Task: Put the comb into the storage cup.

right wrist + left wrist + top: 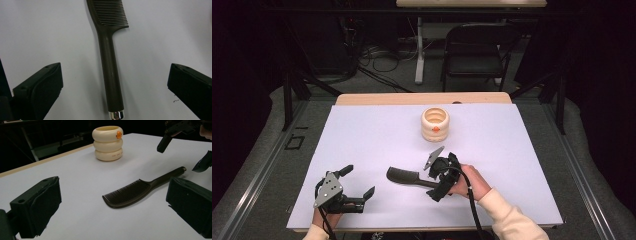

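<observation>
The white surface carries two things: a cream ringed cup standing upright toward the far edge, and a dark comb lying flat nearer the person, well apart from the cup. In the right gripper view the comb's handle runs straight up the middle of the frame, its metal-capped end nearest the camera and its teeth pointing away.

The right hand-held gripper hovers at the handle end with its jaws spread wide, one on each side of the handle and neither touching it, so it holds nothing. The left hand-held gripper rests near the front left of the surface, also released, its jaws apart and empty, looking across at the comb's toothed end.

The step in hand appears to be the approach to picking up the comb, with the grasp not yet made. The next move likely calls for lowering the right hand-held gripper until its pads flank the handle close to the surface, then closing squarely on it; the handle is slim and lies flat, so a shallow or skewed grip could let it slip or pivot.
</observation>
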